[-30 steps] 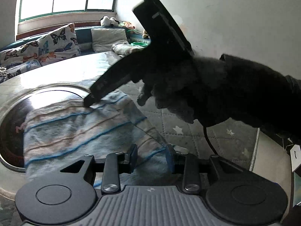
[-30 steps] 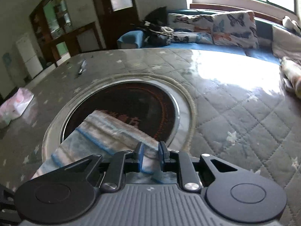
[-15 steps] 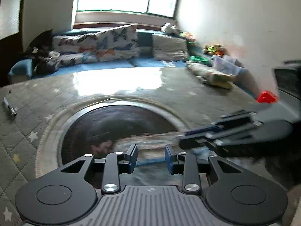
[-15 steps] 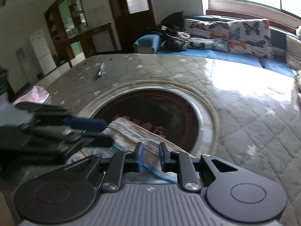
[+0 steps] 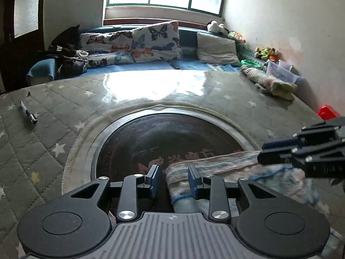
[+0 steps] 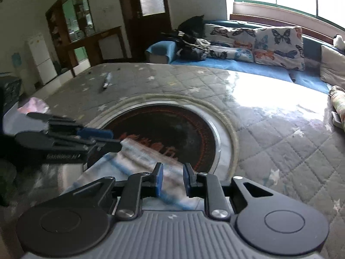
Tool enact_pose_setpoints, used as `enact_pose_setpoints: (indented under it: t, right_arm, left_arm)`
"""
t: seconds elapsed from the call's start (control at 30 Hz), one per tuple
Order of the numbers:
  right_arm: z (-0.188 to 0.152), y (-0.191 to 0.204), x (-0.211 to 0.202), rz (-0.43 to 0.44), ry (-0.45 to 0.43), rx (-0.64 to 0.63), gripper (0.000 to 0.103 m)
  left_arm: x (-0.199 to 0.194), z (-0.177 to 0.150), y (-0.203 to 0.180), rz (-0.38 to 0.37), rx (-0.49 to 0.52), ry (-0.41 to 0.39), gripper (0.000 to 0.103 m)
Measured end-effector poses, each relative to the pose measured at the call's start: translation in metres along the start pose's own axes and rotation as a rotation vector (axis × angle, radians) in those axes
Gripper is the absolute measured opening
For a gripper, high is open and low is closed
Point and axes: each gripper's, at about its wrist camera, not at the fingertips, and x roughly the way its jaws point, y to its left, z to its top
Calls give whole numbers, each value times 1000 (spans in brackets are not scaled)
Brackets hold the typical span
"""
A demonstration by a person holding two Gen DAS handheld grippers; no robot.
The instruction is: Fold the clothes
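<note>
A pale fleece cloth (image 5: 226,168) with blue stripes lies over the near part of a dark round disc (image 5: 172,133) set in the table. My left gripper (image 5: 173,180) is open, and the cloth's far left corner sits between its blue pads. In the left wrist view my right gripper (image 5: 261,153) reaches in from the right at the cloth's far edge. In the right wrist view my right gripper (image 6: 172,181) has a narrow gap with the cloth (image 6: 133,157) lying flat under it. The left gripper (image 6: 116,139) points at the cloth's corner.
A grey quilted star-pattern cover (image 5: 54,133) surrounds the disc (image 6: 172,125). A pen (image 5: 29,113) lies far left. A rolled cloth (image 5: 269,82) and a red object (image 5: 327,112) sit at the right edge. A cushioned bench (image 5: 155,41) runs behind.
My left gripper swung off the spread cloth and the dark sleeve, and now faces the window at the cloth's far corner. The right gripper's finger gap looks unchanged.
</note>
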Motion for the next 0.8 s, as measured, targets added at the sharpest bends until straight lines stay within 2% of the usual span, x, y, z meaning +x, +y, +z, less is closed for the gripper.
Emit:
enact_pose_setpoints:
  t: [0.17, 0.23, 0.57, 0.6, 0.7, 0.8]
  right_arm:
    - [-21, 16, -18, 20, 34, -39, 23]
    - [-31, 23, -26, 31, 44, -52, 24]
    - [-70, 71, -53, 91, 52, -150, 29]
    - [-71, 74, -55, 93, 46, -154, 34]
    - [-73, 76, -61, 95, 27, -146, 34]
    - [-73, 71, -65, 77, 12, -114, 34]
  left_arm:
    - [-20, -10, -8, -24, 18, -13, 35]
    - [-29, -20, -12, -16, 41, -13, 38]
    - [-72, -71, -32, 23, 158, -13, 39]
    - [-77, -75, -33, 27, 162, -15, 42]
    - [-97, -83, -20, 40, 113, -35, 45]
    - [-108, -94, -20, 34, 121, -36, 45]
